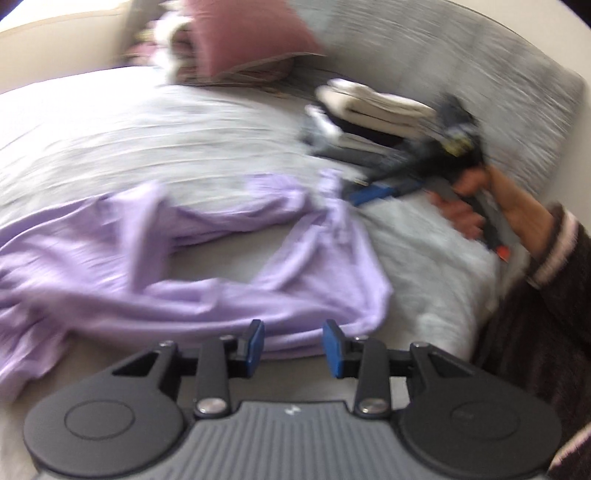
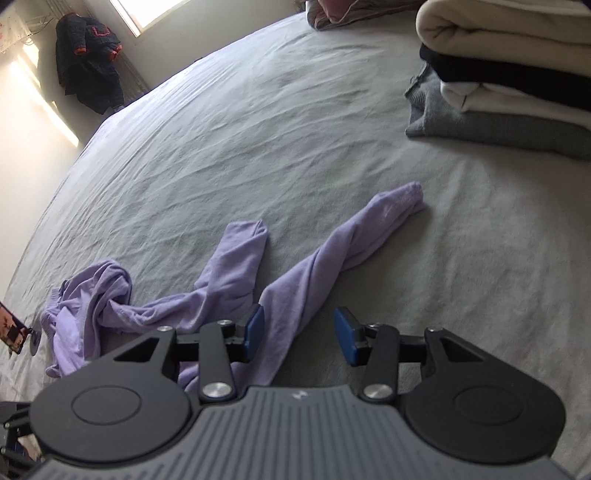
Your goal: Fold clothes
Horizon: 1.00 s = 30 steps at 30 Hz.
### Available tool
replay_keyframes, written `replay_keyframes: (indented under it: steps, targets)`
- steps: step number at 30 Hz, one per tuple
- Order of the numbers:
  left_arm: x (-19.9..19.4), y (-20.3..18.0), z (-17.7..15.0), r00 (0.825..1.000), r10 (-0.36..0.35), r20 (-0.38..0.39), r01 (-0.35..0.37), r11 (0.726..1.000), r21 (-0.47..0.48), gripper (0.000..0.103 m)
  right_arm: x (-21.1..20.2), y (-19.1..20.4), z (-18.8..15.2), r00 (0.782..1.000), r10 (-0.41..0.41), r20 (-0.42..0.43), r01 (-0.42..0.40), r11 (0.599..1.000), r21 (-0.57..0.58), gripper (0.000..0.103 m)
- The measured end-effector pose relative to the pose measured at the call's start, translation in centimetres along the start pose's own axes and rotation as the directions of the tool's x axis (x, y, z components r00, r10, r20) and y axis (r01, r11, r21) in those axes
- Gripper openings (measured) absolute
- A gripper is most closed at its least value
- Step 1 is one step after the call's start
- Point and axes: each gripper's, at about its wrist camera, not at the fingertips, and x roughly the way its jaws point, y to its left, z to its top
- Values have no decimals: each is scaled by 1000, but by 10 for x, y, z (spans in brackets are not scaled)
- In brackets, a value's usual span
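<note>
Lilac garment (image 2: pixel 221 295) sprawls crumpled on the grey bedsheet (image 2: pixel 258 129), legs splayed, one twisted. Stack of folded clothes (image 2: pixel 517 81) sits well apart at the far right of the bed. Left gripper (image 1: pixel 293 341): jaws apart, garment edge just beyond the blue pads, nothing clamped. Right gripper (image 2: pixel 301 332): jaws apart, twisted leg between them, left pad (image 2: pixel 255 328) beside the fabric, no grip.

Ahead of you a grey-sheeted bed (image 2: pixel 258 122) fills the frame; upper left, a bright window (image 2: pixel 147 13) throws sunlight on the pale wall (image 2: pixel 22 122).
</note>
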Motion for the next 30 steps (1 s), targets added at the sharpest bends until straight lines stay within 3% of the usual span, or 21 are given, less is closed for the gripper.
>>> replay_keyframes:
  steps: [2,5,9,13,18,22,25,28,30]
  targets:
    - [-6,13,-4,998,57,-3,-57,996,-69,46,1,2,-5,1000,24,-18,-24,1000,1,43]
    - [-17,37,-10,993,118,-3,-117,973,-201,48,-1,6,-12,998,52,-38,-52,999,-4,43]
    - [-32,68,-24,984,178,8,-161,903,-398,48,-1,10,-20,996,71,-58,-71,997,-8,42]
    - [-51,97,-42,965,256,62,-169,782,-601,47,-1,11,-27,994,82,-71,-82,997,7,40]
    - [-54,124,-61,954,271,128,-55,579,-814,44,-1,11,-32,989,118,-88,-114,992,47,39]
    - [-49,130,-64,942,298,155,-10,487,-873,44,1,16,-38,986,139,-97,-133,989,58,38]
    - [-46,129,-67,926,348,148,-23,442,-897,35,3,19,-45,987,137,-78,-133,990,53,28]
    - [-51,125,-64,904,411,116,-83,436,-896,14,2,21,-50,992,109,-58,-107,994,38,6]
    - [-57,124,-63,894,433,115,-94,432,-897,9,-3,21,-51,994,99,-40,-97,995,36,4]
